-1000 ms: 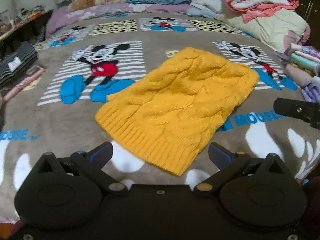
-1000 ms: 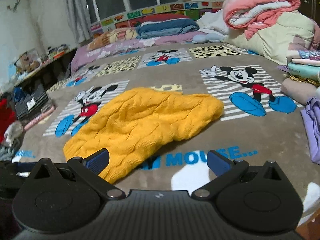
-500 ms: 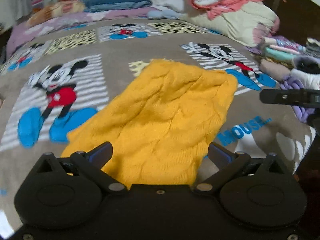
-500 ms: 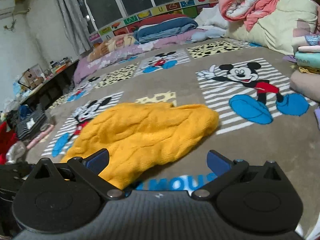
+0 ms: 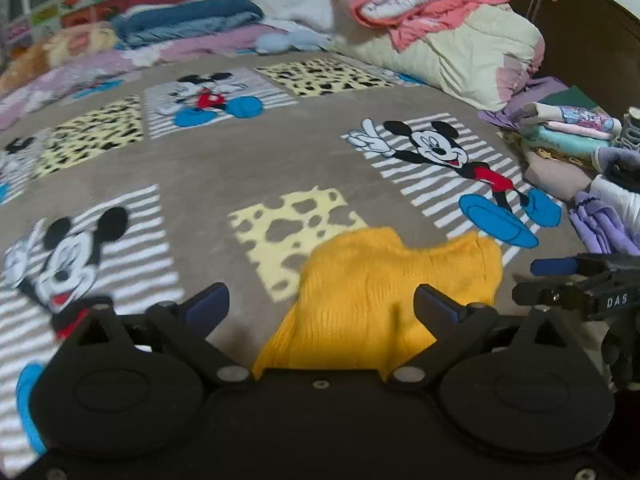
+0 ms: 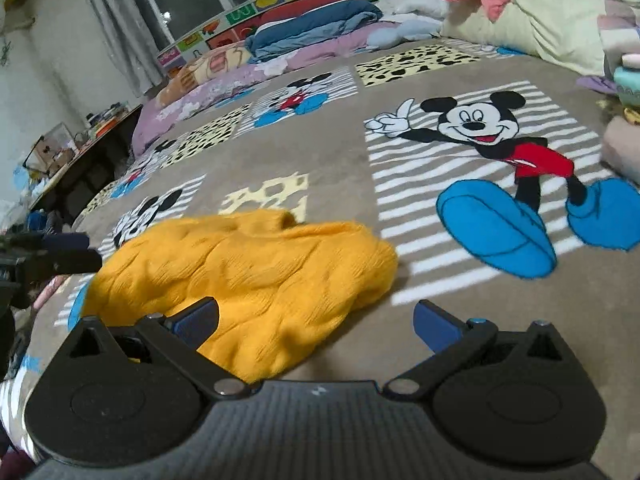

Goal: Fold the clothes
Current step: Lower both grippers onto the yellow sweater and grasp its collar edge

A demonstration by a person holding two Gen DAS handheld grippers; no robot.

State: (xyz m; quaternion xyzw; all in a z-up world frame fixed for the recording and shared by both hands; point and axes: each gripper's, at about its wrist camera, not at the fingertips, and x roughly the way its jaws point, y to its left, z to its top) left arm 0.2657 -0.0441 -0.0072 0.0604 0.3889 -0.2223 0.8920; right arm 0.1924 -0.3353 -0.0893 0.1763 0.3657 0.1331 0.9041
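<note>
A yellow cable-knit sweater [image 5: 384, 292] lies flat on the Mickey Mouse blanket [image 5: 240, 160]. My left gripper [image 5: 320, 306] is open and low over the sweater, which fills the gap between its fingers and runs under the gripper body. My right gripper [image 6: 316, 320] is open and empty; its left finger is over the sweater [image 6: 248, 272] near its right end. The right gripper also shows at the right edge of the left wrist view [image 5: 576, 284], and the left gripper shows at the left edge of the right wrist view [image 6: 48, 260].
Folded clothes [image 5: 568, 136] are stacked at the bed's right edge, with a purple garment [image 5: 600, 228] in front. Rolled quilts [image 5: 432, 20] and pillows [image 5: 184, 20] line the back. A cluttered shelf [image 6: 72, 148] stands left of the bed.
Both grippers have moved forward and lower toward the sweater. The left one now sits over the sweater's near part, so only its far end shows. The sweater has not moved.
</note>
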